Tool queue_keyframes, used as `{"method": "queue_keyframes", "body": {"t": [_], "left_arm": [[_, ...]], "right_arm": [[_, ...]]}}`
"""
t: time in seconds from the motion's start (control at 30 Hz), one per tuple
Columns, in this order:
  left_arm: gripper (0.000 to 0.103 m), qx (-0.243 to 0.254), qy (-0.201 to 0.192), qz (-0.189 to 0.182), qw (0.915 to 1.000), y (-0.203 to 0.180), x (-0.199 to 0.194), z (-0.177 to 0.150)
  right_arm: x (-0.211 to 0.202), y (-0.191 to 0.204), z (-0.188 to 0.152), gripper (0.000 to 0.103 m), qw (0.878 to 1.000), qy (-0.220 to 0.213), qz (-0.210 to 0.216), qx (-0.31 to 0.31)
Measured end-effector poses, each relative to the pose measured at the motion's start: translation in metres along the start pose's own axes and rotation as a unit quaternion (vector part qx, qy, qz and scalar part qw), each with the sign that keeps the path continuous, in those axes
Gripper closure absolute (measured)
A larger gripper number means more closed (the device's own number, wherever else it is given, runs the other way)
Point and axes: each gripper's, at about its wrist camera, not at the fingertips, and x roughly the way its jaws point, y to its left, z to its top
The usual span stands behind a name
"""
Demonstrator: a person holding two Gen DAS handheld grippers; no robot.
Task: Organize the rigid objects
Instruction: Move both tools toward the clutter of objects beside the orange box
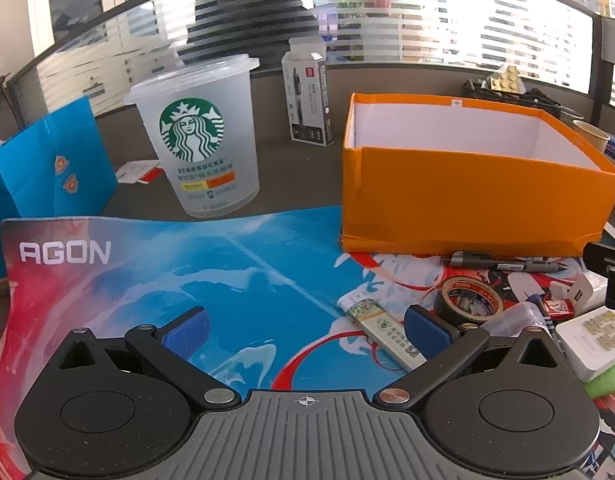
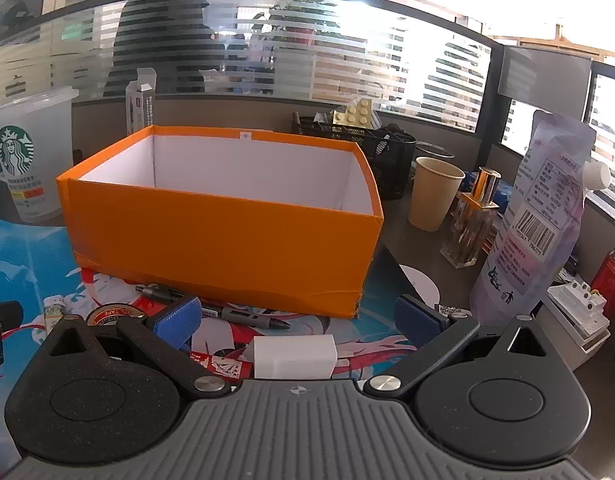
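Note:
An open orange box (image 1: 467, 204) with a white inside stands on the printed desk mat (image 1: 187, 264); it also shows in the right wrist view (image 2: 219, 236). In front of it lie a grey pen (image 1: 507, 264), a tape roll (image 1: 469, 298), a white-green stick (image 1: 381, 330) and a white charger (image 1: 579, 290). My left gripper (image 1: 305, 330) is open and empty above the mat, the stick by its right finger. My right gripper (image 2: 297, 320) is open and empty, with the white charger (image 2: 293, 356) low between its fingers and the pen (image 2: 227, 310) just beyond.
A Starbucks cup (image 1: 199, 136), a pen carton (image 1: 309, 100) and a blue bag (image 1: 47, 164) stand behind the mat. Right of the box are a paper cup (image 2: 435, 192), a gold-capped bottle (image 2: 473, 220), a pouch (image 2: 535, 224), a red can (image 2: 613, 276) and a black mesh organizer (image 2: 367, 148).

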Motion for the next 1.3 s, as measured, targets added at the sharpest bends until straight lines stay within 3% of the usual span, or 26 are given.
{"method": "queue_keyframes", "body": {"t": [0.83,1.03,1.3], "left_arm": [[0.0,0.023,-0.03,-0.092,0.995,-0.019,-0.019,-0.005],[0.0,0.02,-0.035,-0.092,0.995,-0.019,-0.021,-0.006],[0.0,0.026,-0.05,-0.107,0.9926,-0.021,-0.026,-0.009]], "right_arm": [[0.002,0.0,-0.002,0.0,1.0,-0.007,0.003,-0.002],[0.002,-0.001,-0.002,0.0,1.0,-0.007,0.003,-0.002],[0.003,-0.005,-0.004,0.0,0.999,-0.001,0.04,0.009]]}}
